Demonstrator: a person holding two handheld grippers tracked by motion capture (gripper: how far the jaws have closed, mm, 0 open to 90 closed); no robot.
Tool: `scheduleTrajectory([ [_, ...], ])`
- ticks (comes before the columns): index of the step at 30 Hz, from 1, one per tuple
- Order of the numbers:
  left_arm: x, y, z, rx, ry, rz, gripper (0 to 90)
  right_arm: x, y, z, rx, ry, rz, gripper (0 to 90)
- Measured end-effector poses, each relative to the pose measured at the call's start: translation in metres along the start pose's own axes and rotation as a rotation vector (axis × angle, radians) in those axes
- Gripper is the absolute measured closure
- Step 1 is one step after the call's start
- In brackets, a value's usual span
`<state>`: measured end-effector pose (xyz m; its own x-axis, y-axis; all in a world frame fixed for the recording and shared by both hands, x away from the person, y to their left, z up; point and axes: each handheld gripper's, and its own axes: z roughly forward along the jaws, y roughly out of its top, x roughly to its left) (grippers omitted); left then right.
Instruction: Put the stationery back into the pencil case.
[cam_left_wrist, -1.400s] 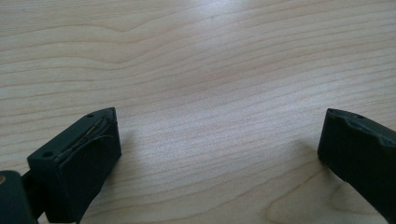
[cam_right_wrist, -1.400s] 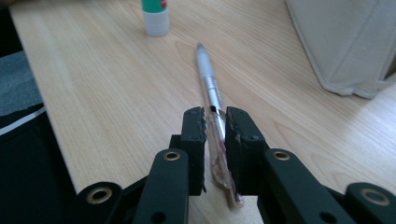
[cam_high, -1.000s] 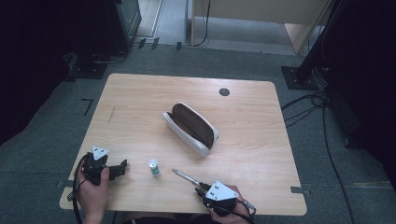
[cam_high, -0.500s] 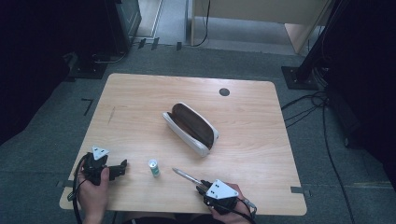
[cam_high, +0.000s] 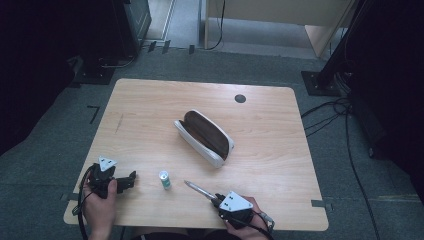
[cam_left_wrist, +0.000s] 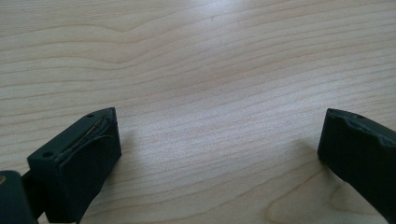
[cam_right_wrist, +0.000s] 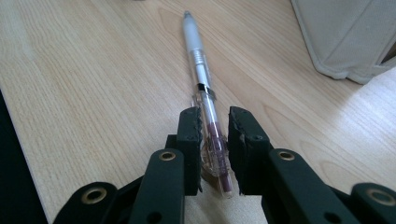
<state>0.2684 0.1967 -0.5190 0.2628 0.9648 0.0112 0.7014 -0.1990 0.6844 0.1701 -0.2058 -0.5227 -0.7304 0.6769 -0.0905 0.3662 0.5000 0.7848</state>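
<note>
Right gripper (cam_right_wrist: 214, 140) has its fingers (cam_right_wrist: 190, 135) nearly together around the clear rear end of a mechanical pen (cam_right_wrist: 201, 79); they have just been closing a bit further, and the pen barrel sits between them, pads look pressed on it or as good as. Pen lies flat on the table (cam_right_wrist: 84, 93), silver tip pointing away from the gripper, toward the pencil case (cam_right_wrist: 345, 37) at upper right of the right gripper view. In the high view the pen (cam_high: 199, 189) is near the front edge of the table (cam_high: 150, 100), just ahead of the right gripper (cam_high: 218, 199), tip aimed up-left; not lifted as far as I can tell. The open white pencil case (cam_high: 204, 137) with dark lining sits mid-table, well apart from the pen. A small green-and-white capped tube (cam_high: 164, 179), glue stick or similar, stands upright between the two grippers, untouched. Left gripper (cam_high: 131, 178) rests at the front left corner; in the left gripper view its fingers (cam_left_wrist: 88, 154) stand wide apart over bare wood, nothing between them. Progress guess: early stage, pen grasped or being grasped, nothing in the case yet. Left to do, likely: lift the pen, carry it to the case, drop it in; the tube probably follows.
</note>
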Motion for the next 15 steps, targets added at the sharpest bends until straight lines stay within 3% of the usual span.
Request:
scheduleTrajectory([
  [7,0.0000,0.0000,0.0000,0.000,0.000,0.000,0.0,-0.0027,0.0007,0.0016,0.017,0.013,0.025,74.6],
  [11,0.0000,0.0000,0.0000,0.000,0.000,0.000,0.0,0.0013,0.0005,0.0013,0.010,-0.010,0.018,76.0],
  [15,0.0000,0.0000,0.0000,0.000,0.000,0.000,0.0,0.0003,0.0001,0.0005,0.009,-0.001,0.055,76.2],
])
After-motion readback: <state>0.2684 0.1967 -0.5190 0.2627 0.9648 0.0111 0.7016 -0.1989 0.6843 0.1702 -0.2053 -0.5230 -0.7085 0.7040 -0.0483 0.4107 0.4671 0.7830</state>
